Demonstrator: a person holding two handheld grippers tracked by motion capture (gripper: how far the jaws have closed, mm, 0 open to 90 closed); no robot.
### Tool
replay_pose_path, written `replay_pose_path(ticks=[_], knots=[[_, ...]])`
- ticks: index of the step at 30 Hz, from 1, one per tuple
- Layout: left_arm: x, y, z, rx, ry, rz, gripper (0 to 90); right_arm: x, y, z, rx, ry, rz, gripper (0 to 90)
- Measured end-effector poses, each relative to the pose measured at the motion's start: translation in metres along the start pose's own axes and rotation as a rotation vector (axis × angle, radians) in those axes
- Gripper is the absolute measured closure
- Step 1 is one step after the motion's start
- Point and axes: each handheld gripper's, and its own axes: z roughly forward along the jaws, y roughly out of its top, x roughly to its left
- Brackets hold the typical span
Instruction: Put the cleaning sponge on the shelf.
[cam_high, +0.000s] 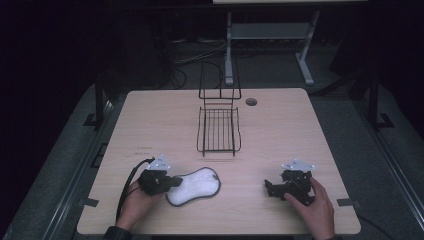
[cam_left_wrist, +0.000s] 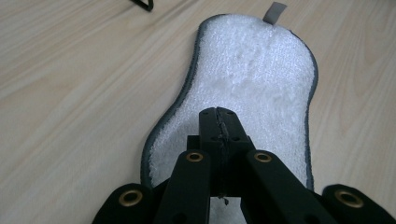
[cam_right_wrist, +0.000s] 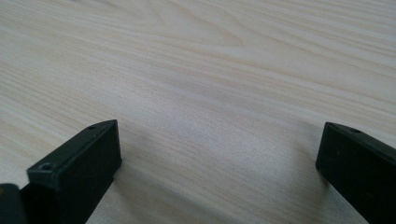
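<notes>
jaws closed over white pad (cam_left_wrist: 252, 74), table (cam_left_wrist: 70, 93)

no readable text, label or number anywhere here.

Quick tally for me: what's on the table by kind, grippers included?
Grippers: 2, left gripper and right gripper
White pad with grey edging: 1
Black wire rack: 1
Total: 4
</notes>
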Motion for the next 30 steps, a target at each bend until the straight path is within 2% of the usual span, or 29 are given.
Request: replay_pose_path(ticks=[3,6,8,13,16,20,21,22,26,30], knots=[[-0.002,-0.008,-0.007,-0.005,0.0,-0.02,89.7,0.0,0.0,0.0,0.0,0.0,0.0,0.0],[-0.003,-0.013,-0.012,-0.002,0.005,-0.023,89.6,0.0,0.0,0.0,0.0,0.0,0.0,0.0],[-0.005,-0.021,-0.018,-0.013,0.007,-0.047,89.6,0.0,0.0,0.0,0.0,0.0,0.0,0.0],[-0.006,-0.024,-0.023,-0.01,0.011,-0.047,89.5,0.0,0.0,0.0,0.002,0.0,0.0,0.0],[-0.006,-0.021,-0.024,-0.026,0.013,-0.047,85.8,0.0,0.0,0.0,0.002,0.0,0.0,0.0],[-0.005,-0.016,-0.024,-0.054,0.01,-0.059,74.8,0.0,0.0,0.0,0.002,0.0,0.0,0.0],[-0.004,-0.015,-0.024,-0.06,0.003,-0.064,70.1,0.0,0.0,0.0,0.002,0.0,0.0,0.0],[-0.002,-0.012,-0.022,-0.068,-0.012,-0.078,59.9,0.0,0.0,0.0,0.002,0.0,0.001,0.0],[-0.001,-0.007,-0.017,-0.063,-0.013,-0.059,40.1,0.0,0.0,0.0,0.002,0.0,-0.001,0.0],[-0.001,-0.004,-0.009,-0.05,-0.022,-0.049,27.4,0.0,0.0,0.0,0.0,0.0,-0.001,0.0]])
